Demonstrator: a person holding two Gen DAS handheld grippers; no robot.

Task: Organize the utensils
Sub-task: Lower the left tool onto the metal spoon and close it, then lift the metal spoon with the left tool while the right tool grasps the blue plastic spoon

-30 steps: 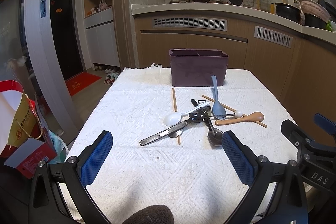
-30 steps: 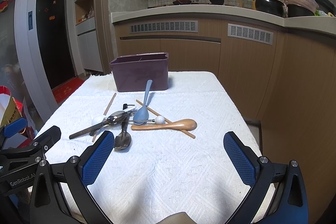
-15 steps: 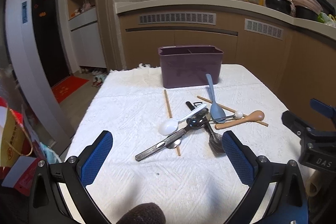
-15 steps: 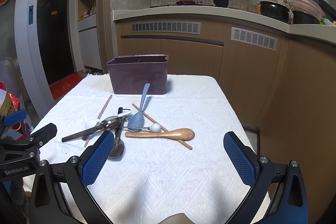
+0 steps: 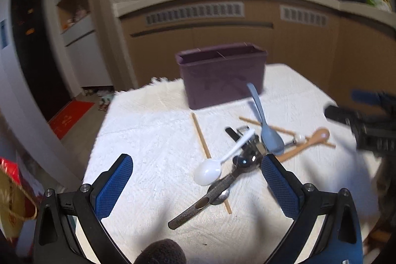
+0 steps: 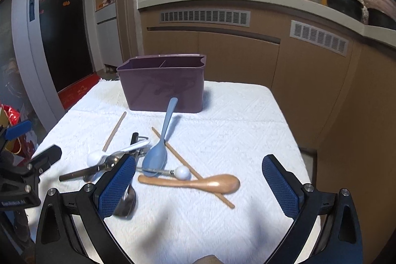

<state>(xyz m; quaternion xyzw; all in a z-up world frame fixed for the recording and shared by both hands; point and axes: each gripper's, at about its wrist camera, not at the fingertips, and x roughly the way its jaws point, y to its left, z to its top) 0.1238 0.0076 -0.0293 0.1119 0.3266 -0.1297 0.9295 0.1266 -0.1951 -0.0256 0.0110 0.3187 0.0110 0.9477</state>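
A pile of utensils lies on the white cloth-covered table (image 6: 235,120) in front of a purple bin (image 6: 163,88) (image 5: 222,76). In it are a blue spoon (image 6: 158,152) (image 5: 269,137), a wooden spoon (image 6: 198,182) (image 5: 309,142), a white spoon (image 5: 208,172), a dark metal tool (image 5: 198,207), a metal spoon (image 6: 126,202) and chopsticks (image 6: 193,167) (image 5: 200,137). My left gripper (image 5: 195,187) is open, hovering over the white spoon. My right gripper (image 6: 198,187) hangs above the wooden spoon, its jaws closing slightly but still wide, touching nothing.
The table's right edge (image 6: 292,135) drops off toward brown kitchen cabinets (image 6: 235,53). A red and yellow bag (image 5: 12,194) stands on the floor at the left, beside a dark doorway (image 6: 64,16). Each gripper shows at the edge of the other's view.
Both grippers have come forward toward the utensil pile, which now looks larger and nearer. The left view has tilted and blurred with motion. No utensil has moved.
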